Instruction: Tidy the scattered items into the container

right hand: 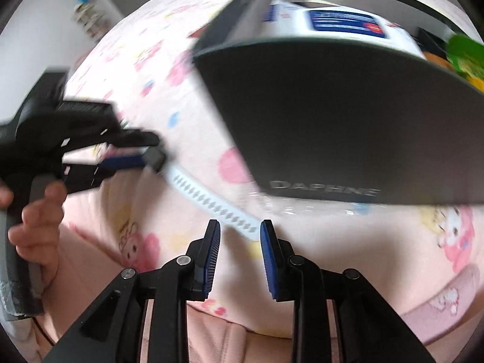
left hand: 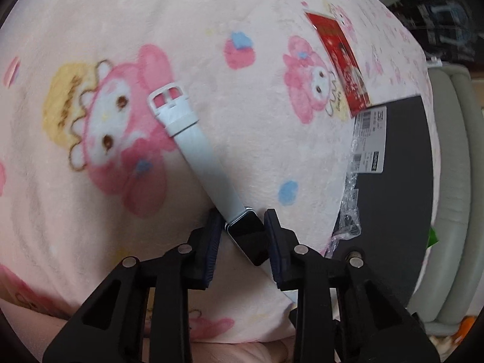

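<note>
Pale grey strap of a smartwatch [left hand: 199,148] stretched ahead of the left tongs [left hand: 242,236], dark case pinched between the pads at its narrow sides, presumably for a firm hold clear of the pink blanket [left hand: 90,15]. Right tongs [right hand: 240,239] parted and empty, perforated strap end just ahead between the tips. Dark box [right hand: 348,115], a white carton inside, beyond and right of the right tongs.

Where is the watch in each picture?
Left wrist: the watch runs from the middle down to the left tongs, its dark face between the pads.
Right wrist: the watch lies left of centre, its face in the left tongs.
Shared landmark: the dark box.
</note>
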Demonstrator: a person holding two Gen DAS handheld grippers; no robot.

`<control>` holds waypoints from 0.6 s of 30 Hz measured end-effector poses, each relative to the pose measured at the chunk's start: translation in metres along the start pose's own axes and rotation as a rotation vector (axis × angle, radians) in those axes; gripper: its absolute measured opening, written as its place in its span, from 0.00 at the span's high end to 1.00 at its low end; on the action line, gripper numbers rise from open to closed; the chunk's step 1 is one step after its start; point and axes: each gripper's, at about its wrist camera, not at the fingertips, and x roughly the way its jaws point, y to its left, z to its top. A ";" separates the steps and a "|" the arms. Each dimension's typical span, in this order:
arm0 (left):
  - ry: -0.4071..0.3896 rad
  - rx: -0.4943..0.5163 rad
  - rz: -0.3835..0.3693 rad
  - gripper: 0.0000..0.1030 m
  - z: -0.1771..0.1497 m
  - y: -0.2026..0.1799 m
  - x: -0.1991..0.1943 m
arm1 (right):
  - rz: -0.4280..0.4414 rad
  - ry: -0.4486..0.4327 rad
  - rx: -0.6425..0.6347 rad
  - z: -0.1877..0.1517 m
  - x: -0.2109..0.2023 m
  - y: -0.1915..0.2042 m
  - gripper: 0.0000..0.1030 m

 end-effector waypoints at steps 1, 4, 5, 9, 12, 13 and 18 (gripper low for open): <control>0.007 0.007 -0.002 0.73 -0.003 -0.002 0.000 | -0.001 0.008 -0.004 0.000 0.003 0.002 0.77; 0.028 0.027 -0.008 0.80 -0.011 -0.006 0.002 | -0.018 0.018 0.014 -0.002 0.008 0.001 0.77; 0.035 0.033 -0.010 0.80 -0.014 -0.008 0.002 | -0.033 0.018 0.030 -0.002 0.008 -0.002 0.77; 0.064 0.060 -0.018 0.79 -0.025 -0.014 0.004 | -0.083 0.020 0.144 -0.002 0.009 -0.023 0.77; 0.083 0.076 -0.027 0.78 -0.032 -0.018 0.004 | -0.102 -0.010 0.209 -0.003 0.001 -0.033 0.76; 0.079 0.057 -0.045 0.75 -0.031 -0.015 0.003 | -0.088 -0.011 0.225 -0.005 -0.002 -0.034 0.76; 0.046 -0.022 -0.102 0.66 -0.023 -0.004 0.000 | 0.122 0.014 0.241 -0.015 -0.004 -0.026 0.62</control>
